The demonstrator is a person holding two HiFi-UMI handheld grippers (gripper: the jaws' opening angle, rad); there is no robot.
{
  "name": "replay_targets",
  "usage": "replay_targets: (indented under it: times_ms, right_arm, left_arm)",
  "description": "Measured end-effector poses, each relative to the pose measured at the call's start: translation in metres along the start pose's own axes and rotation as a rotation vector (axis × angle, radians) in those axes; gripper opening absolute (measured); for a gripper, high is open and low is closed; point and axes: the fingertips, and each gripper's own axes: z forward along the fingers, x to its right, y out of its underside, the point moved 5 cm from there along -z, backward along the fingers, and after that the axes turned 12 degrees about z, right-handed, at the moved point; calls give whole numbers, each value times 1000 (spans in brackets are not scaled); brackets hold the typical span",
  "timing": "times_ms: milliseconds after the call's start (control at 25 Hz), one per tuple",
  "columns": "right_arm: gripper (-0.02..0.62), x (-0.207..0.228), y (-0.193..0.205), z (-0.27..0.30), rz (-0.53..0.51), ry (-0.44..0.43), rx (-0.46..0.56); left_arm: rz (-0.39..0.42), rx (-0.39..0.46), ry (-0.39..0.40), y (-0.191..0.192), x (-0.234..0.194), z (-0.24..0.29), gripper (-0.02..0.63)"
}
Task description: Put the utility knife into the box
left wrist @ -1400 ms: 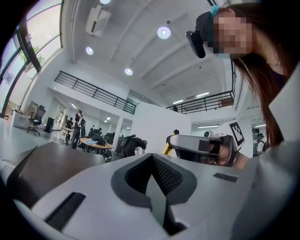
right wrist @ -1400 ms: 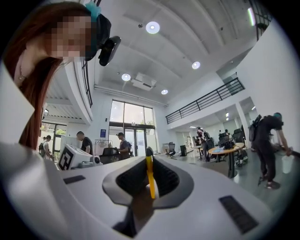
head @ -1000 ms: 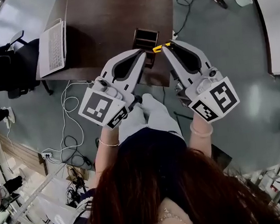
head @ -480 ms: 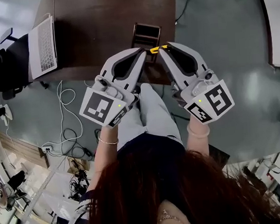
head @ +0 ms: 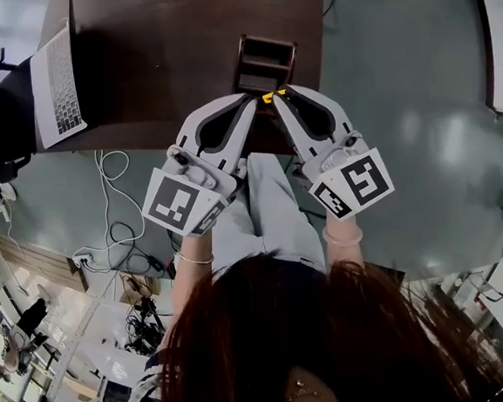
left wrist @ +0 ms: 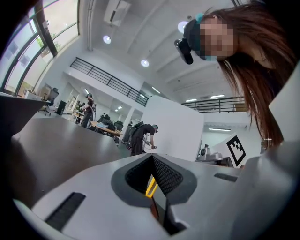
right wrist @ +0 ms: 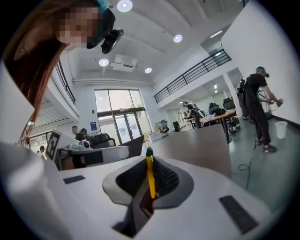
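In the head view a dark open box (head: 265,59) stands near the front edge of the brown table (head: 177,45). Just in front of it my right gripper (head: 279,93) is shut on the yellow utility knife (head: 270,96). In the right gripper view the knife (right wrist: 149,176) stands upright between the pads, its black tip up. My left gripper (head: 252,102) is shut, its tips meeting the right gripper's. In the left gripper view the knife (left wrist: 151,186) shows as a sliver of yellow at the end of the jaws. Whether they pinch it I cannot tell.
A laptop (head: 56,86) lies at the table's left end. White cables (head: 116,199) trail on the floor below the table's edge. A white tabletop (head: 501,34) shows at the far right. A person (right wrist: 260,108) stands beyond the table in the right gripper view.
The right gripper has carried the knife left, closer to the box. The two grippers' tips, apart a second ago, now meet in front of the box.
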Motion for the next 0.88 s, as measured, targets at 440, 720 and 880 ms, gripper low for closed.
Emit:
replay_targets:
  times_ms: [440,720,880]
  right_arm:
    - [54,21,53,19,-19,66,-96]
    - [54,22,76,31,-42,77,-174]
    - [54,25,80,31,-46,89,-186]
  left_arm:
    - [-44,-56,-15,45,-11,4,2]
    - [-71,-79,-14,55,-15,0,2]
    - [-87,-98,-13,62,-17,-1,2]
